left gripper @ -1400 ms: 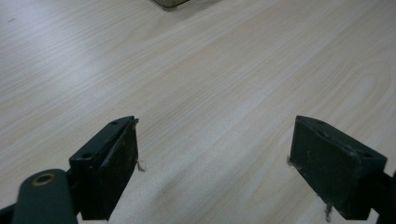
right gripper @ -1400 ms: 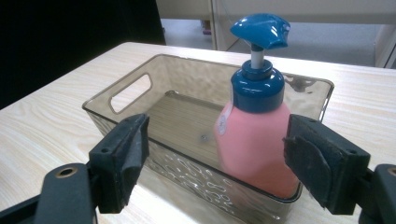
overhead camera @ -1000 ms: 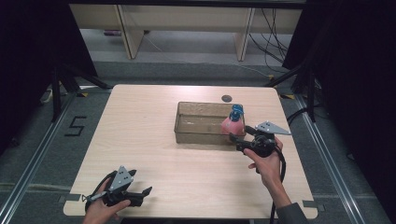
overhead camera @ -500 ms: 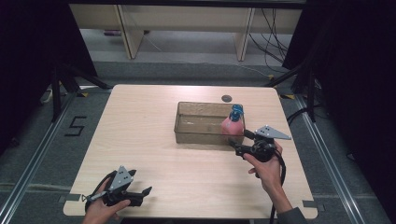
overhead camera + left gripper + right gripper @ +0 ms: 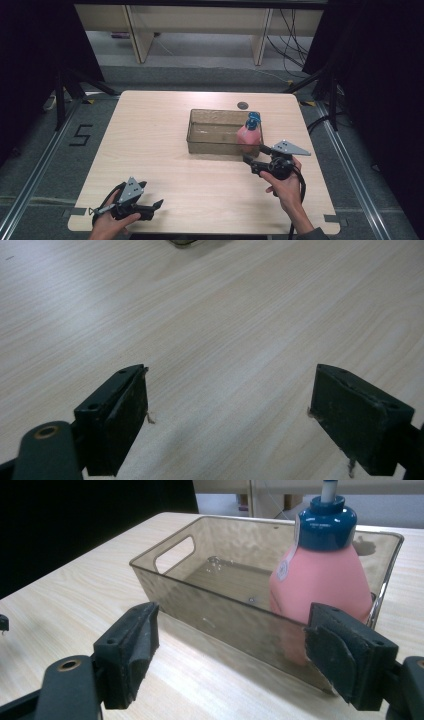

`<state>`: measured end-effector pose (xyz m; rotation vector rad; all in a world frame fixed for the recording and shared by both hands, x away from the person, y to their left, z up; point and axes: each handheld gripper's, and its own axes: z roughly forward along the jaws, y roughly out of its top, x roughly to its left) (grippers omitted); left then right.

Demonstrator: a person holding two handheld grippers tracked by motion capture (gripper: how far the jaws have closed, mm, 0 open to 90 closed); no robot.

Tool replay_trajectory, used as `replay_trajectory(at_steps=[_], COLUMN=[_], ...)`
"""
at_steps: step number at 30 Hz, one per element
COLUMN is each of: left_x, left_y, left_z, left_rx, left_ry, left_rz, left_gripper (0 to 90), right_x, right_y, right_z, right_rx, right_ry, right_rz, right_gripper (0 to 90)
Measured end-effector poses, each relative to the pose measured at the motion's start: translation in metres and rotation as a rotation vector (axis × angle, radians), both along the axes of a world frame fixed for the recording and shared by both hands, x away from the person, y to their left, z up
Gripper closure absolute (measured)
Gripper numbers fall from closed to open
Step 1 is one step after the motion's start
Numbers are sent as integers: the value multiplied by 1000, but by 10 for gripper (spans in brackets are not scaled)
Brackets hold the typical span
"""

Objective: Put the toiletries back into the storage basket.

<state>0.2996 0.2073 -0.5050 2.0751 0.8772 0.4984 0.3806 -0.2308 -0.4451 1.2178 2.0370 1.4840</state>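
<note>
A clear brownish bin (image 5: 215, 131) stands at the table's middle, and a pink bottle (image 5: 248, 135) with a blue pump cap stands upright in its right end. My right gripper (image 5: 253, 154) hovers just in front of the bin's near right corner, open, with nothing between its pads. In the right gripper view the bin's (image 5: 165, 580) near wall and the bottle (image 5: 322, 580) lie beyond the spread jaws of the right gripper (image 5: 235, 650). My left gripper (image 5: 154, 200) rests at the table's front left, open. In the left gripper view its jaws frame bare wood, the left gripper (image 5: 230, 410) empty.
A small dark round disc (image 5: 243, 105) lies on the table (image 5: 150, 140) behind the bin. Bare wood stretches left of the bin and between the two hands. Beyond the far edge stand pale shelf legs (image 5: 136, 35) and floor cables.
My right gripper has drawn back a little from the bin, toward the table's front. The bottle stays standing in the bin. The left gripper has not moved.
</note>
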Motion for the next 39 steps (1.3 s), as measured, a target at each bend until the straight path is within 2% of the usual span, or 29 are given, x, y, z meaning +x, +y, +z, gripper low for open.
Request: replay_trajectory(at_steps=[1,2,3,4,5,6,7,8,10,12,13,14,16,18,19,22,23,25,27,28,30,31,32,34,35,36,37,38,39], left_x=[0,0,0,1,1,0,0,0,0,0,-1,-1,2,0,0,0,0,0,0,0,0,0,0,1,0,0,0,0,0], left_y=[-1,0,1,1,1,1,1,0,1,1,0,-1,2,0,0,0,0,1,1,0,0,1,0,1,1,1,1,1,-1], left_z=[-1,-1,0,0,0,0,0,0,0,1,0,0,1,1,0,0,0,1,1,1,1,0,0,1,1,1,1,0,-1], left_rx=[-11,-11,1,8,10,13,11,2,7,11,-13,-20,23,10,2,-2,-6,16,9,4,6,7,6,15,8,3,3,5,-20], left_ry=[0,-1,-2,-11,-15,-4,4,1,-5,-5,3,2,-16,-4,0,2,5,-3,-1,4,-6,-6,-4,-11,1,2,0,-3,-2], left_rz=[5,6,0,-1,-5,3,-2,11,6,2,13,15,-10,0,3,6,4,1,-8,-4,9,8,10,-5,-6,-4,-1,3,17], left_gripper=[150,150,150,150,150,150,150,150,150,150,150,150,150,150,150,150,150,150,150,150,150,150,150,150,150,150,150,150,150], right_x=[-2,-1,-4,-4,-6,-6,-8,-8,-10,-10,-13,-11,-14,-17,-17,-22,-22,-24,-26,-26,-28,-30,-29,-34,-31,-33,-35,-34,-35], right_y=[1,-1,-1,-2,0,-1,0,-2,0,-2,0,-1,-2,-1,-2,-2,-3,-4,-3,-4,-4,-3,-3,-3,-3,-4,-2,-3,-4], right_z=[0,-1,-1,-2,-3,-4,-4,-6,-6,-7,-7,-8,-7,-8,-9,-9,-10,-10,-12,-13,-13,-14,-15,-15,-17,-16,-17,-18,-17], right_rx=[15,-13,-4,-24,-14,-15,9,-21,2,-27,17,-6,-6,3,-8,18,2,-2,7,1,-2,19,15,19,0,-14,20,15,2], right_ry=[17,-10,11,-4,18,-6,12,-5,14,1,29,-6,-8,12,-6,31,4,8,27,7,14,39,27,64,14,27,42,30,29], right_rz=[-4,2,-8,0,-6,2,0,10,7,18,11,19,12,22,21,25,27,28,20,33,32,30,39,29,31,36,35,47,46], right_gripper=[224,223,224,222,222,222,222,222,222,222,222,222,222,224,224,223,223,223,223,223,223,223,223,223,223,223,223,223,223])
